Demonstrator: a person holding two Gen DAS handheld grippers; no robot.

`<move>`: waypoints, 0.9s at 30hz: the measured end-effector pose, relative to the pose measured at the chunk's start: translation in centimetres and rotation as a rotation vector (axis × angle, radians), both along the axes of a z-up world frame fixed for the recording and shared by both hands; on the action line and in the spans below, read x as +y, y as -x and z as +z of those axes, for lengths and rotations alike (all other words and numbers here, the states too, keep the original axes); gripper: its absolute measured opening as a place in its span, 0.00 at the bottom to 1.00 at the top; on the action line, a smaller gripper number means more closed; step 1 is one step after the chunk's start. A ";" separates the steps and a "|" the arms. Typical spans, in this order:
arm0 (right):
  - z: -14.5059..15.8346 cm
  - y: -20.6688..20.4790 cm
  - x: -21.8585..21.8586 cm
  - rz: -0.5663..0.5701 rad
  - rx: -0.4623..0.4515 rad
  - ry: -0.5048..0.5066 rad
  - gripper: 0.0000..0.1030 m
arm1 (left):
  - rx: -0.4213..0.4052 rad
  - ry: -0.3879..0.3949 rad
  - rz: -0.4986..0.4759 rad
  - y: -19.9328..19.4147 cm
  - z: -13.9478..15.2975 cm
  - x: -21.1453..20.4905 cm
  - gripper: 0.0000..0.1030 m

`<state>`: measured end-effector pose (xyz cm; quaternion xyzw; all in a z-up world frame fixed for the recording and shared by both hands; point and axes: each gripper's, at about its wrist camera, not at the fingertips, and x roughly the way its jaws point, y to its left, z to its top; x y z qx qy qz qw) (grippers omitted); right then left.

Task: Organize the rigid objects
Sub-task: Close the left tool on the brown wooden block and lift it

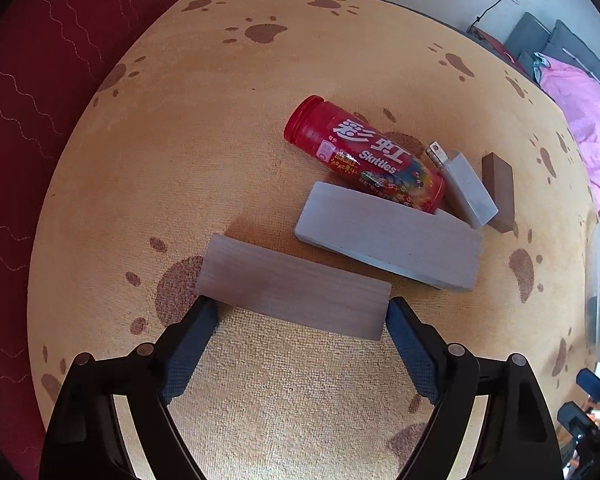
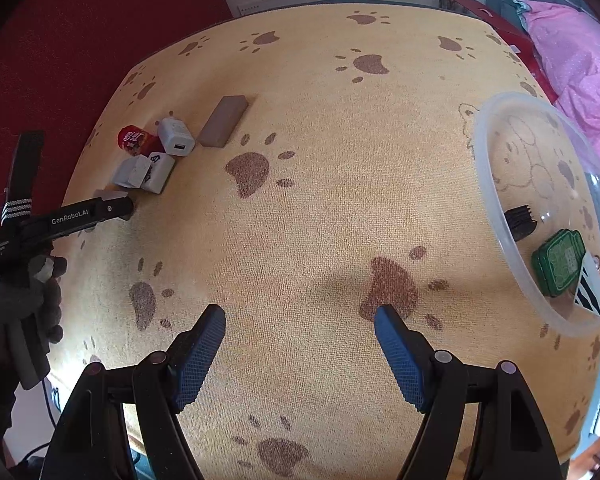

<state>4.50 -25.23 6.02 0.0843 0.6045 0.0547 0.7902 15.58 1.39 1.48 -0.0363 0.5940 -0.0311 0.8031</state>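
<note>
Left gripper (image 1: 302,316) hangs with jaws spread wide around the ends of a grey-brown block (image 1: 294,286) at lower centre of the left wrist view; whether the pads press it is unclear. Right gripper (image 2: 300,320) is open and empty over the paw-print cloth (image 2: 320,208). The step looks like picking up or setting down this block. Next, probably, it goes with the cluster at centre right: one red candy tube (image 1: 360,152), one long grey slab (image 1: 388,236), one white charger (image 1: 466,186), one brown block (image 1: 500,192). One clear bowl (image 2: 496,200) sits at right of the right wrist view.
</note>
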 end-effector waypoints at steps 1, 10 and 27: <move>-0.1 -0.1 0.2 0.002 0.001 -0.001 0.78 | -0.001 0.002 -0.007 0.0 0.0 0.0 0.84; -0.4 -0.5 1.5 0.020 0.008 -0.006 0.78 | -0.019 0.018 -0.094 0.5 0.7 -0.1 0.53; -0.7 -0.4 2.6 0.010 0.016 -0.019 0.78 | -0.041 0.124 -0.051 -0.1 1.3 3.4 0.92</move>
